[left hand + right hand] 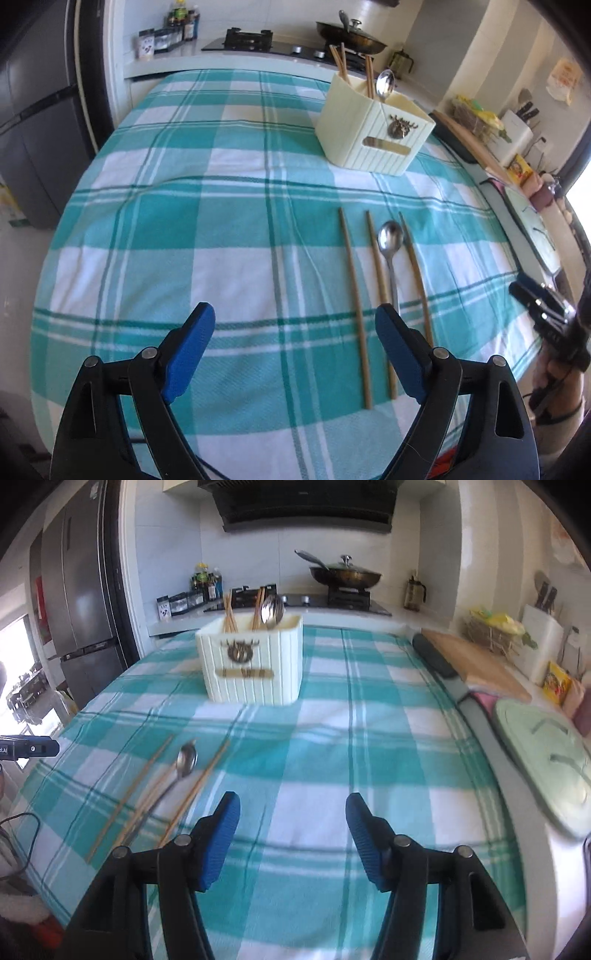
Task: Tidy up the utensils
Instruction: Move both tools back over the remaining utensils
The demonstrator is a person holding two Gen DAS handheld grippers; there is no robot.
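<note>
Utensils: three slim wooden chopsticks (354, 306) and one polished steel spoon (390, 247), laid side by side on the woven teal-and-white checked cloth (221, 229), near side of the ribbed cream holder (373, 134), which stands more chopsticks and a spoon upright. My left gripper (295, 343), jaws wide and empty, hovers just left of them; my right gripper (291, 834), also parted, empty, to their right.

Both tools match: the left gripper (295, 332) and right gripper (291, 823) have glossy black arms, silver pivot screws and ribbed blue pads (218, 845) (rounded at the tips). A thin black cable (550, 387) trails by the hand.
</note>
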